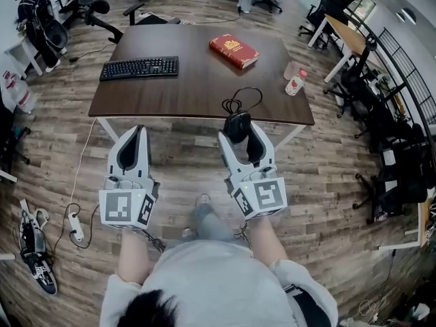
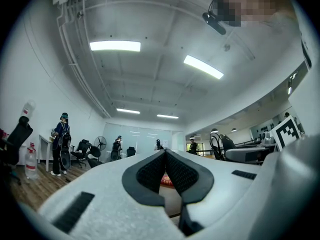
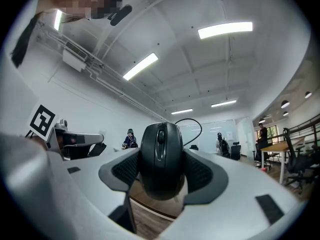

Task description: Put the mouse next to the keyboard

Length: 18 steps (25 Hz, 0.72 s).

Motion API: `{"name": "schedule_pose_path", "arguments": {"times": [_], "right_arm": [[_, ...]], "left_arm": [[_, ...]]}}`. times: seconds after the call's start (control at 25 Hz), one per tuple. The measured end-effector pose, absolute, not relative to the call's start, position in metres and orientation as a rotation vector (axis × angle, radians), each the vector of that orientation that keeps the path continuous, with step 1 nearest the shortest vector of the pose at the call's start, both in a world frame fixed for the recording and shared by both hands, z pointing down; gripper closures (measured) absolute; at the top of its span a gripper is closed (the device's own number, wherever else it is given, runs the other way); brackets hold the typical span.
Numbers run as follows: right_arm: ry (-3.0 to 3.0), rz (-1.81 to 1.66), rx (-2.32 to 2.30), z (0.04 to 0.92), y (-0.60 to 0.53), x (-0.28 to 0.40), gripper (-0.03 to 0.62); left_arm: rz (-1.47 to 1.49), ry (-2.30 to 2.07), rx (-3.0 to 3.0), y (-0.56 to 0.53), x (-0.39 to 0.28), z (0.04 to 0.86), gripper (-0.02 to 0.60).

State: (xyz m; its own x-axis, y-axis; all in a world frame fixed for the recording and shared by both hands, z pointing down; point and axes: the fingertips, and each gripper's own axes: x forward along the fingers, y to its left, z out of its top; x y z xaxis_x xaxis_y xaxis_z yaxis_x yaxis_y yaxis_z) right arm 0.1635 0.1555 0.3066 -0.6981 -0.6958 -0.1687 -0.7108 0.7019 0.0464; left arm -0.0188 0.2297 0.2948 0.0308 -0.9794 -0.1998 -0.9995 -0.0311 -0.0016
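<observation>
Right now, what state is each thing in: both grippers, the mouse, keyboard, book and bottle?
Left gripper: shut, empty.
Right gripper: shut on the mouse.
Mouse: gripped by its sides, its cable looped on the table.
Keyboard: flat on the table, untouched.
Book: closed, lying flat.
Bottle: standing on the table.

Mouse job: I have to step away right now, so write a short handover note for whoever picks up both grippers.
Left gripper: shut, empty, held in front of the table's near edge.
Right gripper: shut on the mouse at the table's near edge; the mouse cable lies looped on the tabletop.
Keyboard: on the far left part of the table, well apart from the mouse.
Done: mouse gripped.
Left: carry the mouse across to the keyboard, set it down beside it, open the gripper. The cable will likely drag along.
</observation>
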Motion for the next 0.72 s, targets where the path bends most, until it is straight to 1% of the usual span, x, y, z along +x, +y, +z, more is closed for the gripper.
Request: {"name": "schedule_pose_path", "arguments": {"times": [0.24,0.72], "right_arm": [[2.769,0.154,-1.121,0.305,0.114,0.141,0.335],[2.776,0.154,-1.062,0.293,-0.007,0.103,0.335]], "left_arm": [[0.207,2.090,-2.122,0.192,-0.039,0.291,0.572],[0.207,2.105,-2.082,0.077,-0.072,0.279,0.572]]}}
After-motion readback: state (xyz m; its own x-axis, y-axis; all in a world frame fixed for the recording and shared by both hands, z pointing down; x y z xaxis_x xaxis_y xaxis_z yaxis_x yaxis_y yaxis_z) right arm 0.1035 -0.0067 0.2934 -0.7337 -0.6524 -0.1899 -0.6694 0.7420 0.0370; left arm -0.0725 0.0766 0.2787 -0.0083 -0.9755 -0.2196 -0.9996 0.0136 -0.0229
